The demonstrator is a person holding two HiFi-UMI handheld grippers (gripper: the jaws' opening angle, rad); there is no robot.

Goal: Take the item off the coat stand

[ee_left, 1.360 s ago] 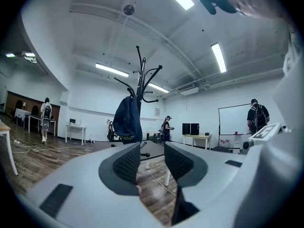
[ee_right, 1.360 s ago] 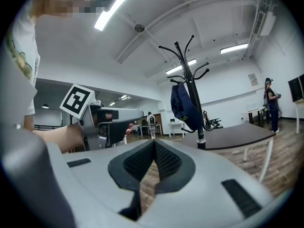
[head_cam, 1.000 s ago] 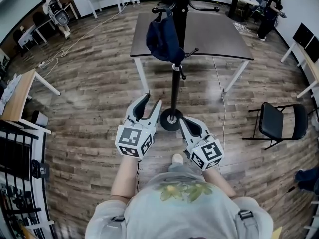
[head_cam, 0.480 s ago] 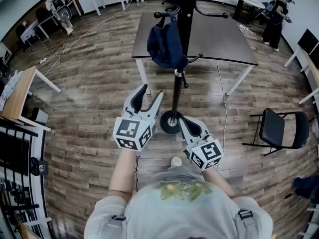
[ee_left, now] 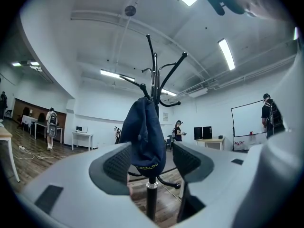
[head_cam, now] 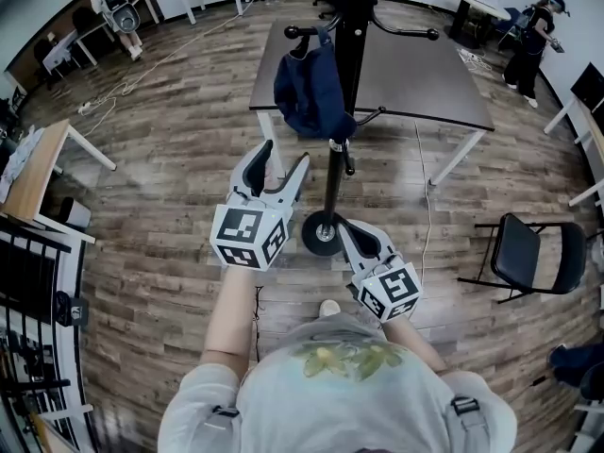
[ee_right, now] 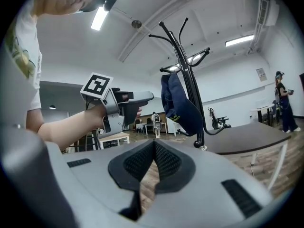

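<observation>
Left tool (head_cam: 281, 159) jaws opening, already wide, nothing gripped. Navy cap (ee_left: 142, 137) lines up with the gap in the left gripper view but hangs farther off, untouched. Right tool (head_cam: 353, 234) closed, empty, low beside the stand's base. Cap hangs from a left-side hook of the coat stand (head_cam: 333, 182), dark desk (head_cam: 425, 74) behind. Step in hand: reach toward the cap. Next, likely: left tool up and forward until pads flank the fabric, close, lift clear of the hook.
</observation>
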